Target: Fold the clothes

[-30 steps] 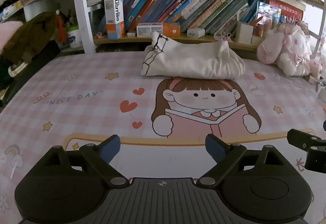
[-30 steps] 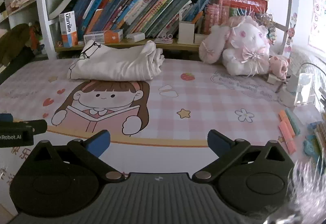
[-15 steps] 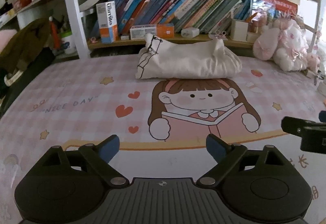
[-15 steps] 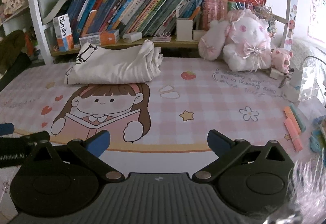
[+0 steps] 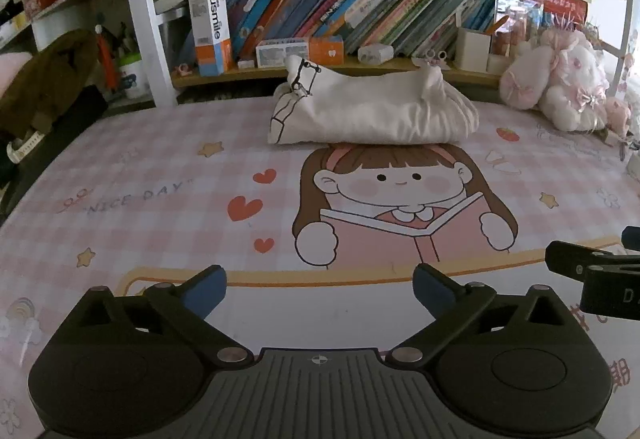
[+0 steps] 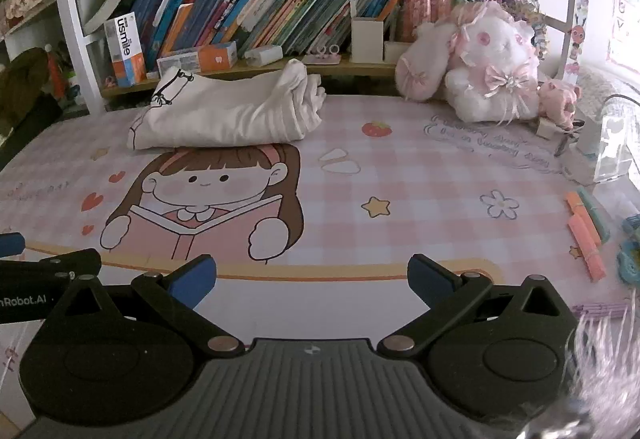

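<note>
A cream-white garment (image 5: 372, 111) lies folded in a thick bundle at the far side of the pink checked desk mat (image 5: 160, 199), just above the printed cartoon girl. It also shows in the right wrist view (image 6: 228, 111). My left gripper (image 5: 320, 289) is open and empty, hovering over the near edge of the mat, well short of the garment. My right gripper (image 6: 312, 275) is open and empty too, beside the left one. The right gripper's tip shows at the right edge of the left wrist view (image 5: 592, 267).
A bookshelf (image 5: 340, 11) full of books stands right behind the garment. A pink plush rabbit (image 6: 484, 67) sits at the back right. Highlighter pens (image 6: 586, 235) and small items lie at the right edge. A dark coat (image 5: 44, 79) hangs at the left.
Both grippers have drawn back slightly and risen, so the garment sits a little higher and farther in both views. The jaws stay open and the garment has not moved.
</note>
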Motion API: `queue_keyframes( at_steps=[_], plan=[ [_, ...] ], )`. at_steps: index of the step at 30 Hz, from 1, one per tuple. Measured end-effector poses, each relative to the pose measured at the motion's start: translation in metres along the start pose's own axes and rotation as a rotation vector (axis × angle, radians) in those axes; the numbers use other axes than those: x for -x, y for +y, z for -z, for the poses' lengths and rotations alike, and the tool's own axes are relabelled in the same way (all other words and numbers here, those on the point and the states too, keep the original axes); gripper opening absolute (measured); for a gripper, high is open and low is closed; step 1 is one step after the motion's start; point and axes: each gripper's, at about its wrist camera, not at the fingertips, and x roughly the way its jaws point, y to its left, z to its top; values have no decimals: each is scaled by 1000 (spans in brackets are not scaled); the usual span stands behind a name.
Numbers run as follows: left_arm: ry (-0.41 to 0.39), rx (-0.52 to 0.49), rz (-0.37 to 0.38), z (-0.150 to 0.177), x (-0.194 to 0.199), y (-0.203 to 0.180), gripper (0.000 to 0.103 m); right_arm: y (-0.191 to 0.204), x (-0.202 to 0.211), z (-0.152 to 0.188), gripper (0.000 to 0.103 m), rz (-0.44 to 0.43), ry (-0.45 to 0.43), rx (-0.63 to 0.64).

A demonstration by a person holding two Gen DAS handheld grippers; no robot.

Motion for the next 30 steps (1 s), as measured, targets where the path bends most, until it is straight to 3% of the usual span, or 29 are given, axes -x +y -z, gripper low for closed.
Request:
queue_keyframes(
  at_steps=[30],
  plan=[
    [39, 14, 34, 1, -13, 5, 101, 7, -12, 1, 103, -2, 31, 1]
  ],
)
